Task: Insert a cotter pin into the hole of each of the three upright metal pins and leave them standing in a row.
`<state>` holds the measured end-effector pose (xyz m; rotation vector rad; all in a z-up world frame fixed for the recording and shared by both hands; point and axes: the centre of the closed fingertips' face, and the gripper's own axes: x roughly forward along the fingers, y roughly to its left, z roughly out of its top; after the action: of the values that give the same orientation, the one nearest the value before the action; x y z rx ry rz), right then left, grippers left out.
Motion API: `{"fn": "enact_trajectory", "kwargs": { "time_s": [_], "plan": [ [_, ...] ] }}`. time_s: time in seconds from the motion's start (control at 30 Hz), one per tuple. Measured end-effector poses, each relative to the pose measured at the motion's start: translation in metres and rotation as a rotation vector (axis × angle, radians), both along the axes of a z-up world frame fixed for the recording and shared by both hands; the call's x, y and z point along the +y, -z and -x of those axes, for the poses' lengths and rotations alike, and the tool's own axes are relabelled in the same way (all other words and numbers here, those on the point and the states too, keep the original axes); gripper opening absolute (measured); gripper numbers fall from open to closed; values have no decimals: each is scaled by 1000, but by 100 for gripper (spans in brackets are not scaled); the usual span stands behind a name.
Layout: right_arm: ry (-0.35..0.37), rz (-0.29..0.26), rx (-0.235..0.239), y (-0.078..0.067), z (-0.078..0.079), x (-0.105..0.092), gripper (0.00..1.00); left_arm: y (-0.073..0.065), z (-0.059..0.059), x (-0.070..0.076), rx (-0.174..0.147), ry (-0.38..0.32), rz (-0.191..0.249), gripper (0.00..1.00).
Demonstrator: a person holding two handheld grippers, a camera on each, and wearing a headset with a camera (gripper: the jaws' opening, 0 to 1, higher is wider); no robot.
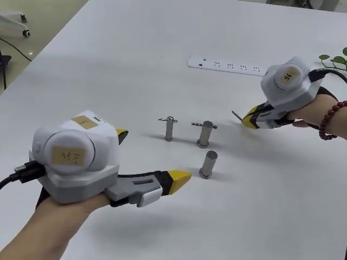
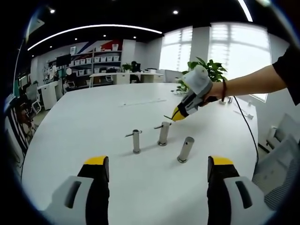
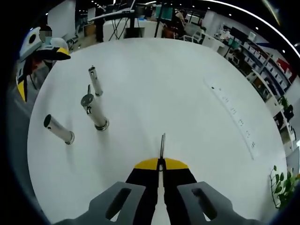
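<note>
Three metal pins stand upright on the white table. The far-left pin (image 1: 169, 129) (image 2: 136, 141) and the middle pin (image 1: 204, 134) (image 2: 163, 133) each carry a cotter pin through the top. The nearest pin (image 1: 207, 164) (image 2: 185, 149) (image 3: 59, 129) has none. My right gripper (image 1: 246, 119) (image 3: 161, 164) is to the right of the pins, shut on a thin cotter pin (image 1: 237, 115) (image 3: 162, 145) that sticks out past its yellow tips. My left gripper (image 1: 152, 156) (image 2: 157, 168) is open and empty, to the left of and nearer than the pins.
A white power strip (image 1: 227, 66) (image 3: 234, 117) lies at the far side of the table. A green plant (image 1: 336, 59) is at the right edge. The floor shows past the table's left edge, and bare tabletop surrounds the pins.
</note>
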<state>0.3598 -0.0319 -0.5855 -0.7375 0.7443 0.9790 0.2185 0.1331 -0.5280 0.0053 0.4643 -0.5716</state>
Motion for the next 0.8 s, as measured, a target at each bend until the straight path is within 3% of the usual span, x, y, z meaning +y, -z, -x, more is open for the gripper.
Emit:
{"fn": "enact_trajectory", "kwargs": {
  "time_s": [0.23,0.6,0.8],
  "plan": [
    [-69,-4,-44,-15,14,8,0,-5,-5,-7,11,23,12,79],
    [-182,-28,-109,-44,44,27,0,-21,-14,-28,10,84,80,67],
    [-240,-33,-133,-47,54,37,0,-26,-18,-38,34,111,123,62]
  ]
}}
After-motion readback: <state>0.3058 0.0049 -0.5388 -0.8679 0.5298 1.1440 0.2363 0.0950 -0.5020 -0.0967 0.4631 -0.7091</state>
